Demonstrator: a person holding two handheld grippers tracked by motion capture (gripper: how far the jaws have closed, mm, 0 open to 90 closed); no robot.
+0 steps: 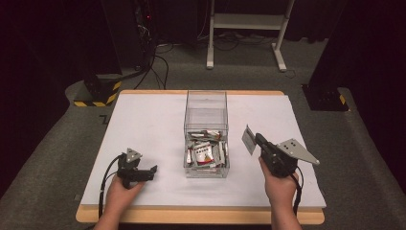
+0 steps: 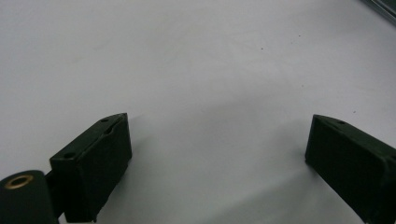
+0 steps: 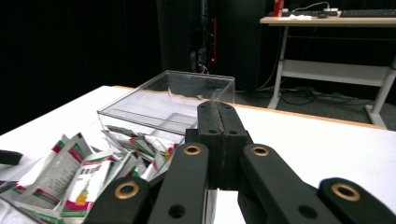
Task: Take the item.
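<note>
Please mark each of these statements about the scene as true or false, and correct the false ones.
1. The right gripper holds a packet in shut jaws. True.
2. The left gripper has its jaws shut. False: they stand wide apart over the white table top, with nothing between them.
3. The clear plastic box is two-part, and the packets lie in its near compartment. True.
4. The far compartment is full of packets. False: it looks empty.
5. The left gripper is inside the box. False: it rests on the table, left of the box.
</note>
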